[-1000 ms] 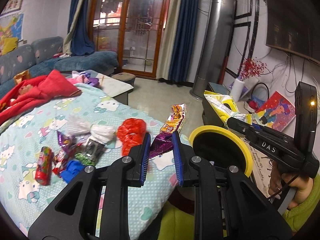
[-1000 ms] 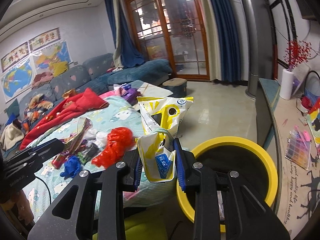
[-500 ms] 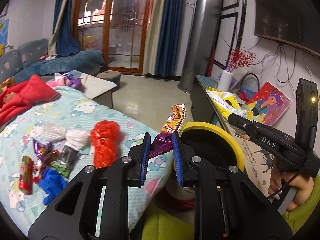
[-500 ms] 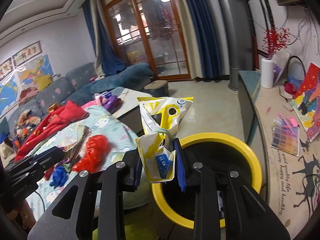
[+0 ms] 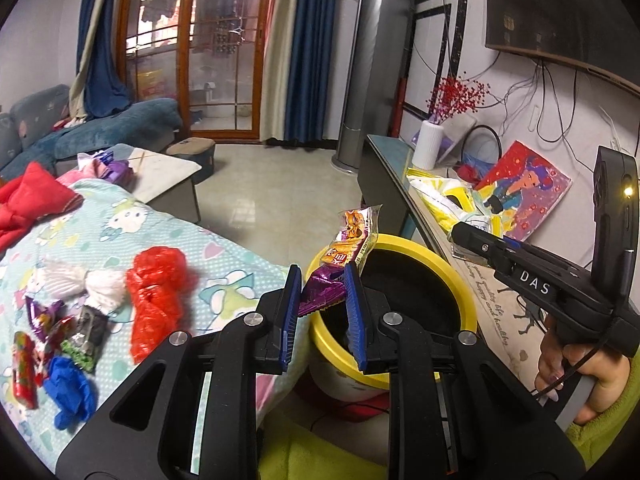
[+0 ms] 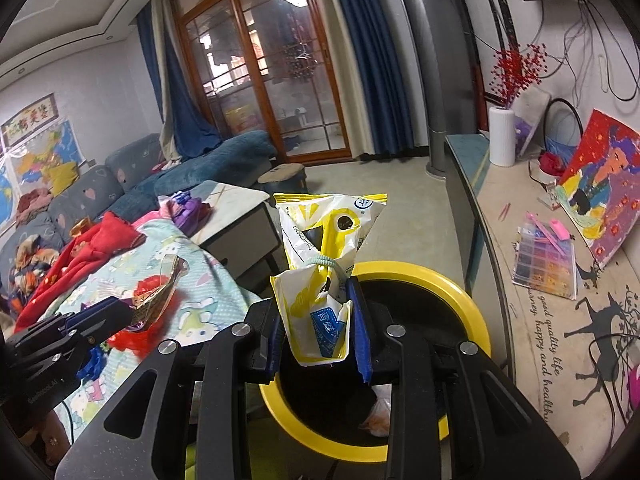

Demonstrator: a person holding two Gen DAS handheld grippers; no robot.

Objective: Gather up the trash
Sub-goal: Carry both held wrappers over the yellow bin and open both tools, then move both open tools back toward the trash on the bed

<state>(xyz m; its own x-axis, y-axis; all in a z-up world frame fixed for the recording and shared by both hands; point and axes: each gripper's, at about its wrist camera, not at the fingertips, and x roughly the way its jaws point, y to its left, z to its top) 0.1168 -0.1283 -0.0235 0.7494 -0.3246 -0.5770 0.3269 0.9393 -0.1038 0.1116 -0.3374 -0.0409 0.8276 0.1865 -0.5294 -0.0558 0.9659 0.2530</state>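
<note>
Pinching a purple wrapper [image 5: 322,294], the left gripper [image 5: 320,308]; right gripper [image 6: 318,320], lettered "DAS", clamps a yellow bag [image 6: 320,280].

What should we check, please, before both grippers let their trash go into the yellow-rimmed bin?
1. Left gripper holds the purple and orange wrapper: ok.
2. Wrapper above the bin opening: cannot tell; it sits at the near rim, partly over the bed edge.
3. Right gripper holds the yellow and white bag: ok.
4. Bag above the bin opening: ok, the black inside lies right behind and below it.
5. Room in the bin: ok, only a little trash shows at the bottom.
6. Trash left on the blanket, such as the red plastic bag: not ok, several pieces remain.
</note>
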